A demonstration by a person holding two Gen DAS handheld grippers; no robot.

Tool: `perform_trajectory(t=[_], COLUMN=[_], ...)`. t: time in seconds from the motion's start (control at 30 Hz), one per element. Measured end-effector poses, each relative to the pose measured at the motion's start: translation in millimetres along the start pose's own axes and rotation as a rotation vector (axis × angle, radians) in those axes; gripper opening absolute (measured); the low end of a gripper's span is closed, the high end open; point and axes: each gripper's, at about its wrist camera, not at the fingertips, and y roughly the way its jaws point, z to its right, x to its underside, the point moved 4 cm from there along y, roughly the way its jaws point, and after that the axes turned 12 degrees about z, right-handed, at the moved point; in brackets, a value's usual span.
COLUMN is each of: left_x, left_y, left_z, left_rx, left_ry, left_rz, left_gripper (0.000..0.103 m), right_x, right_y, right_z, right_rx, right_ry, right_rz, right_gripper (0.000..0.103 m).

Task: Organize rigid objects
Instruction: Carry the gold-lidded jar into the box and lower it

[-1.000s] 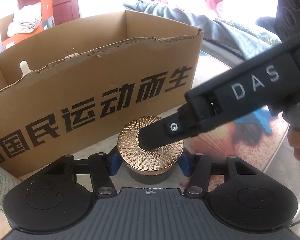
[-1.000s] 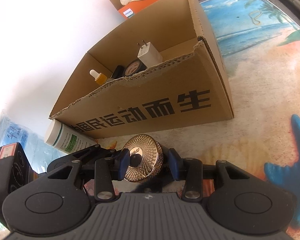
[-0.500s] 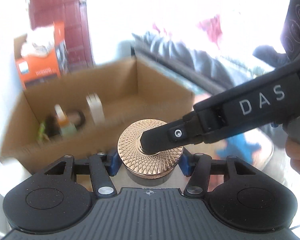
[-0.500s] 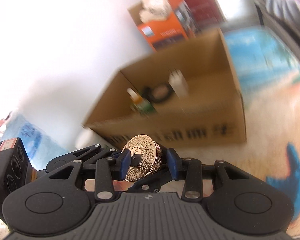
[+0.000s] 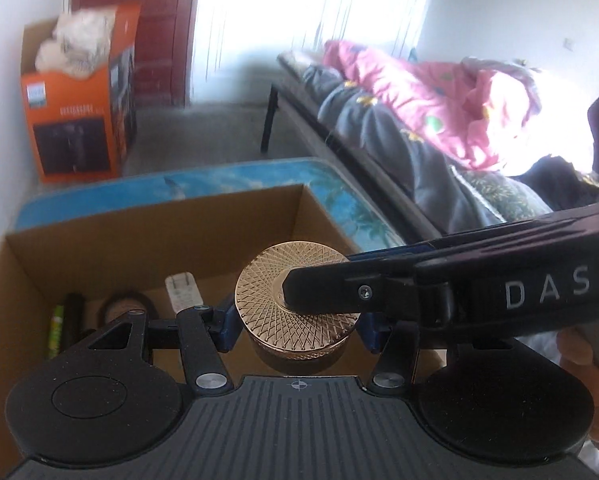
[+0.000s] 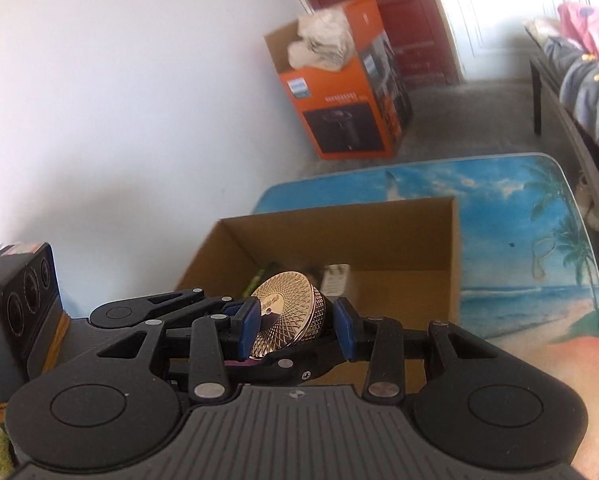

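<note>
Both grippers grip one thing — a round jar with a gold, lattice-engraved lid [image 5: 295, 300], held in the air above the open cardboard box [image 5: 147, 236].

The left gripper [image 5: 297, 326] has its jaws about half apart, the blue pads pressed against opposite sides of the jar's rim. In its view the lid faces up between the jaws and the dark body of the jar hangs just below them.

The right gripper [image 6: 295, 326] comes in across the left one from the right side. Its jaws are narrower; one black finger lies flat on the centre of the lid in the left wrist view, and in its own view the jar [image 6: 289, 316] sits tilted on edge between the two blue pads, the left pad on the lid face. Whether the far pad touches the underside cannot be told.

Beyond and below the jaws, on the box floor, lie a white plug adapter [image 5: 183, 292], a round dark-rimmed item [image 5: 125, 306] and a green stick-shaped object [image 5: 56, 326]. The box stands on a table with a beach print [image 6: 539, 248].
</note>
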Motion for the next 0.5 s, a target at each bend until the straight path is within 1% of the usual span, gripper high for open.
perform_trajectory(t=[0.17,0.27,0.4,0.5], left_x=[0.9,-2.3,-3.7,-3.6], left_y=[37.1,50.9,63.3,67.3], left_z=[-14.3,-22.9,-31.0,-38.9], left_rx=[-0.009,-0.011,-0.026,-0.025], left_ry=[-0.078,-0.125,-0.144,-0.181], left_rz=[-0.098,-0.143,-0.178,-0.195], left_gripper=[0.056,0.056,0.056,0.056], right_x=[-8.9,-13.5,-19.9,-22.5], right_y=[41.2,57.7,75.3,83.3], right_z=[25.9,29.9,35.1,37.2], right_rx=[0.031,0.053,0.06,0.062], right_ry=[0.006,-0.034,-0.057,-0.07], right_rz=[-0.1,-0.134,-0.166,-0.176], right_gripper=[0.043,0.043,0.04,0.04])
